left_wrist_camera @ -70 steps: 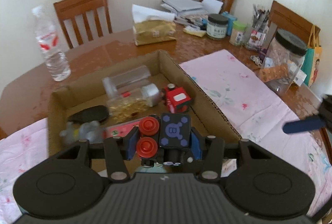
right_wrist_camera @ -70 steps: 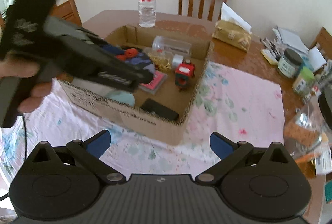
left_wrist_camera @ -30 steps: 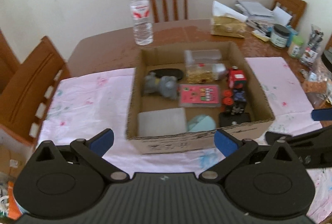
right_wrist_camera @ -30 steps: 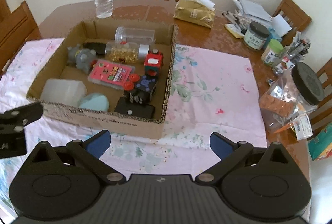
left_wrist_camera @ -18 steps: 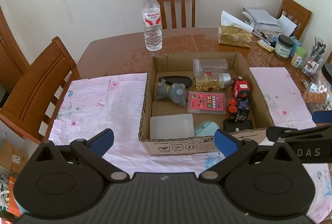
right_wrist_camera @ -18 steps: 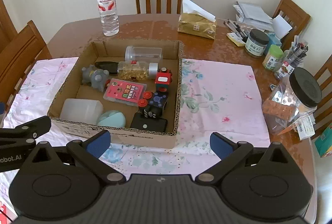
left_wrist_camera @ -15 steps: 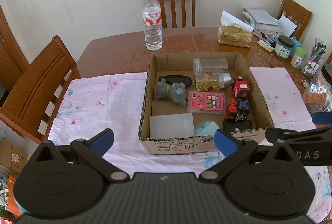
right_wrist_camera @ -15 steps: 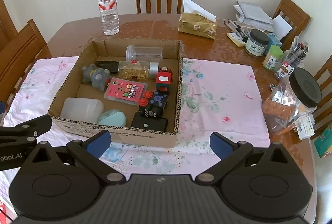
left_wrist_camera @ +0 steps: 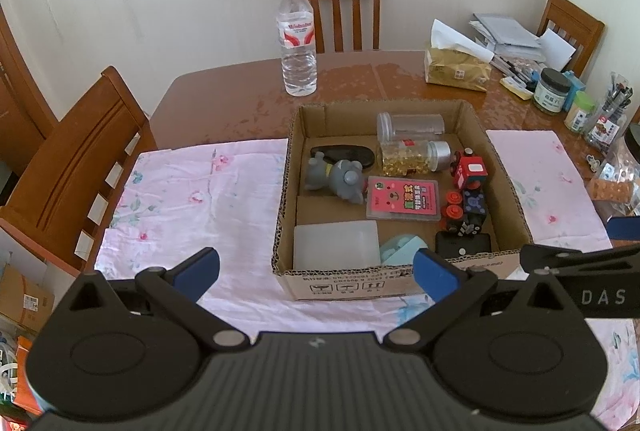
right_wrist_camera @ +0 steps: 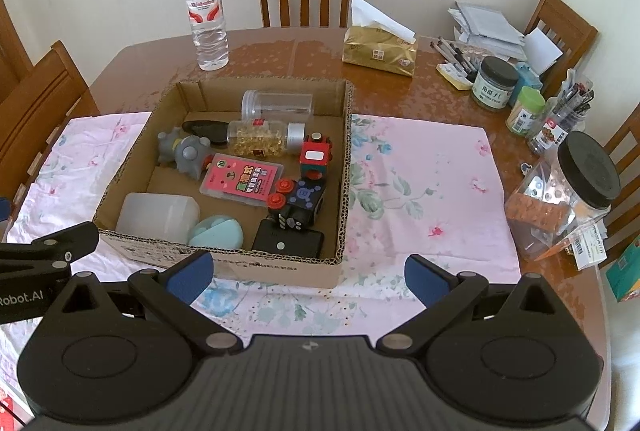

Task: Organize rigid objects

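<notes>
A shallow cardboard box (left_wrist_camera: 508, 187) (right_wrist_camera: 344, 167) on the pink floral cloth holds several rigid items: a grey toy figure (left_wrist_camera: 336, 175), a pink card case (left_wrist_camera: 402, 199), a red block toy (left_wrist_camera: 472, 171), a dark blue block with red wheels (left_wrist_camera: 466, 209) (right_wrist_camera: 300, 197), two clear jars (left_wrist_camera: 412, 141), a translucent white container (left_wrist_camera: 336, 245), a pale blue piece (left_wrist_camera: 402, 249) and a black flat box (right_wrist_camera: 288, 243). My left gripper (left_wrist_camera: 316, 271) is open and empty, hanging near the box's front wall. My right gripper (right_wrist_camera: 308, 277) is open and empty too, just before the box's front right corner.
A water bottle (left_wrist_camera: 298, 43) stands behind the box. A gold tissue pack (right_wrist_camera: 380, 49), small jars (right_wrist_camera: 494, 83), pens and papers crowd the back right. A large black-lidded clear jar (right_wrist_camera: 572, 187) sits at right. Wooden chairs (left_wrist_camera: 76, 159) surround the table.
The left gripper let go of the dark blue block in the box, opened and drew back high above the table. Both cameras have since pulled back and now hold nearly still.
</notes>
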### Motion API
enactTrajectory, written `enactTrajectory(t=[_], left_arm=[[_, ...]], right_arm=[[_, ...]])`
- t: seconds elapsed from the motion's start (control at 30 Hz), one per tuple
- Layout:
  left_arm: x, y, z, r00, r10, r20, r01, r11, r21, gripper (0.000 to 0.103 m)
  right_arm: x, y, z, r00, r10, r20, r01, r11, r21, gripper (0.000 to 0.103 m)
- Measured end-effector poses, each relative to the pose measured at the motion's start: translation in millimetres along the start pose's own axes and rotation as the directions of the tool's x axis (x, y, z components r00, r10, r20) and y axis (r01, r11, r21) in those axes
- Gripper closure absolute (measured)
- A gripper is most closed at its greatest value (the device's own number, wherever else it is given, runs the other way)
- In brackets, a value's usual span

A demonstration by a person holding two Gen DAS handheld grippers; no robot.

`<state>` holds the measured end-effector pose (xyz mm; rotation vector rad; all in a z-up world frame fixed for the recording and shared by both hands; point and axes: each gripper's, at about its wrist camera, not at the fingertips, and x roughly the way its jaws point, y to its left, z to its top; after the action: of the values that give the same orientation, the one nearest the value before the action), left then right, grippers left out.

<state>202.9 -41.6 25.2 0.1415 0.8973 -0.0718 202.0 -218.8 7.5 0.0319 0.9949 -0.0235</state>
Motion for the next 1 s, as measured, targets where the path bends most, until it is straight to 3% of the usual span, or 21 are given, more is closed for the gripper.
enactTrajectory(t=[1.0], left_arm=[[-6.2,-0.5,-2.2,1.000,0.028,-0.013,-0.028,1.000,0.008,0.001]], right_arm=[[-10.4,-0.7,-4.1,1.000,-0.009,0.019,0.008,1.000,0.019,0.000]])
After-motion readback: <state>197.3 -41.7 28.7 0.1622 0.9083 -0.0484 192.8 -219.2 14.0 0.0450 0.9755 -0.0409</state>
